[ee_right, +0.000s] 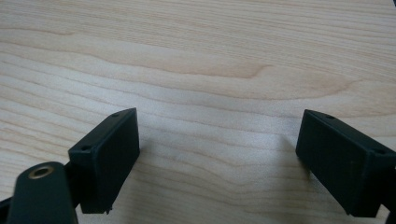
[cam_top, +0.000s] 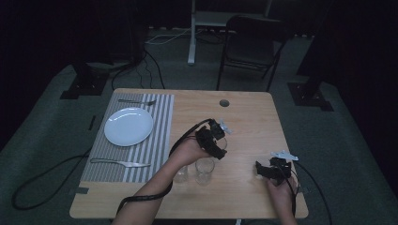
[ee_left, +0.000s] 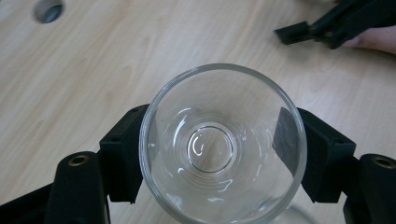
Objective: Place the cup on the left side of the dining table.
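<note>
The left tongs hold a clear drinking glass across its body, one black jaw pressed to each side just under the rim. The grip is level, so the mouth faces straight up at the camera. In the high view this glass sits near the middle of the bench, about two o'clock from two more empty glasses: a taller one and a smaller one at its nine o'clock, both near the front edge. Whether the held glass rests on the wood or is lifted clear, I cannot tell.

The right tongs are spread wide with nothing between the jaws, hovering low over bare wood at the bench's four o'clock corner. That looks like a waiting position, kept out of the left arm's way.

At nine o'clock lies a striped placemat carrying a white plate, with a fork beyond it at twelve and a knife on the near side at six. If the glass is bound for that setting, the likely hindrance is the two standing glasses beneath the left forearm, which a low sweep could knock. A cable hole sits at the bench's far edge, and a folding chair stands behind.
</note>
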A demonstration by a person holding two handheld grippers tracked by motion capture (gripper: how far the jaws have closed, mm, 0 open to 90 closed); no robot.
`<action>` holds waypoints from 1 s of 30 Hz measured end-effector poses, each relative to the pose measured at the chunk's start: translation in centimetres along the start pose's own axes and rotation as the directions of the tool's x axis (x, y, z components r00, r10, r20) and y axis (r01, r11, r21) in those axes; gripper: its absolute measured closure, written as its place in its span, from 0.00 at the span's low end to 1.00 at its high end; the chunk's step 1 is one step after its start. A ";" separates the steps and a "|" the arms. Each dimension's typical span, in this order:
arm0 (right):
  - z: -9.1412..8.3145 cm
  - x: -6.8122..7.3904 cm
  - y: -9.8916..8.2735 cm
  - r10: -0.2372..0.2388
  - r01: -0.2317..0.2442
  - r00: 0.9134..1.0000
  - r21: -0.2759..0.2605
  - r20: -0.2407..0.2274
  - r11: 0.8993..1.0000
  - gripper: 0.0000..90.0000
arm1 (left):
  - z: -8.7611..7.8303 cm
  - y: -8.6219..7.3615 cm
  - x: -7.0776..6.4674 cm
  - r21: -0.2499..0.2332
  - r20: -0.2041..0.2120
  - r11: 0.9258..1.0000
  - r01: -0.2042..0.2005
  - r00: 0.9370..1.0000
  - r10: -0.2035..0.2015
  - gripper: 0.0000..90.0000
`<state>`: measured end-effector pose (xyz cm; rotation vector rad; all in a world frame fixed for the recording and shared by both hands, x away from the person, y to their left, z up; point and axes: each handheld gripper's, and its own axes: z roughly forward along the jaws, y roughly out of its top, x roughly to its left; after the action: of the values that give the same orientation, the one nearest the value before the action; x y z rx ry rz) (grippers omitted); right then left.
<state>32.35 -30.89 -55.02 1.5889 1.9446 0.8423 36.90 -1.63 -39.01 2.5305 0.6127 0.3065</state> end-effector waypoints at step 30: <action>0.0 0.0 0.0 -0.001 0.001 1.000 0.000 0.000 1.000 0.15 | -6.7 -10.4 8.6 -0.001 -0.208 0.965 0.262 0.944 -0.256 0.32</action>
<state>32.35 -30.89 -55.02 1.5878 1.9452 0.8422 38.39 13.30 -38.03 2.4223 1.0258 0.4715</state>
